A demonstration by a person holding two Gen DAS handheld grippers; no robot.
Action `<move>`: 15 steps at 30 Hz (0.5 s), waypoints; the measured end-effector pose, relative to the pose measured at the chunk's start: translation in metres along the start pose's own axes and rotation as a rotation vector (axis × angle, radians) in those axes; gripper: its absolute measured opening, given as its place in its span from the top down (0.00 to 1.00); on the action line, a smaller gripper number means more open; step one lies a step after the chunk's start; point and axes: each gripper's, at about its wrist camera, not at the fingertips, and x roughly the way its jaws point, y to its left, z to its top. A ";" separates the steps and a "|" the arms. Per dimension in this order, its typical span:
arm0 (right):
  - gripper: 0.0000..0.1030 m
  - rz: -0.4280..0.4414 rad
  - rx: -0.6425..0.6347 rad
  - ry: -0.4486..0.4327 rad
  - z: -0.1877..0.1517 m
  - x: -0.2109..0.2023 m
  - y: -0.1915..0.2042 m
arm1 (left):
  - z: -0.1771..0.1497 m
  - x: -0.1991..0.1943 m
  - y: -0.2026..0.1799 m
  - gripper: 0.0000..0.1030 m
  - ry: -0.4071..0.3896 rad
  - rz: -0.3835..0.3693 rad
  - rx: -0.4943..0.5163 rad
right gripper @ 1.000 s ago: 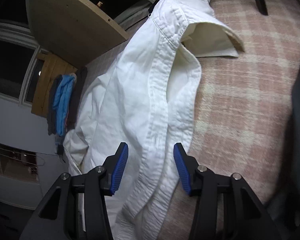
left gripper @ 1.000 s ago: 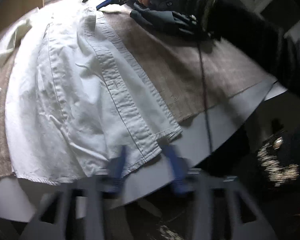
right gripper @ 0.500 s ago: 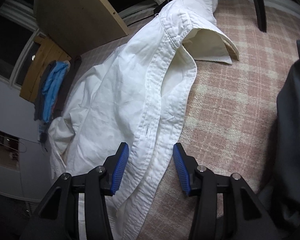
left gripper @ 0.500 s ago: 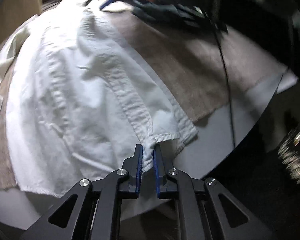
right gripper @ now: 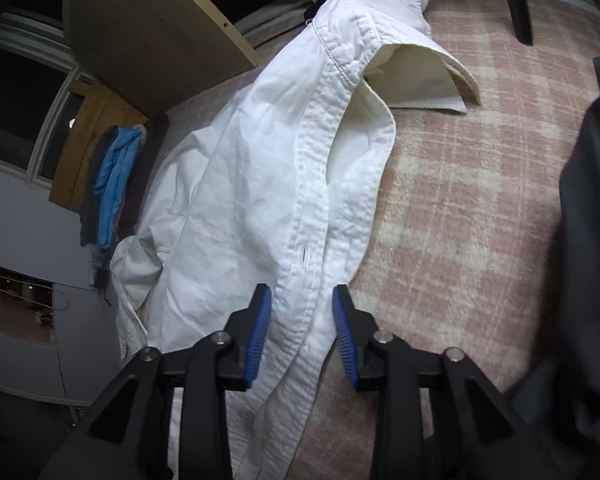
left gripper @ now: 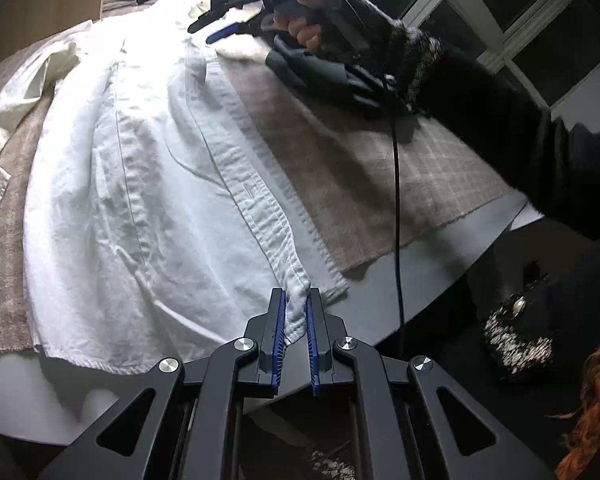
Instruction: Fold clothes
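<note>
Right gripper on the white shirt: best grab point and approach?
Take the button placket of the white shirt, from above, one pad on each side. It forms a raised, stiff, doubled ridge running straight between the right gripper; its jaws are closing there, not yet pinching. The left gripper holds the hem corner.

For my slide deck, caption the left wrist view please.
Left gripper shut on the bottom corner of a white button-up shirt spread over a checked blanket.
</note>
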 end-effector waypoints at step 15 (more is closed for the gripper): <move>0.94 0.100 0.034 0.043 -0.022 0.008 0.021 | 0.004 -0.021 -0.013 0.91 -0.025 -0.073 0.056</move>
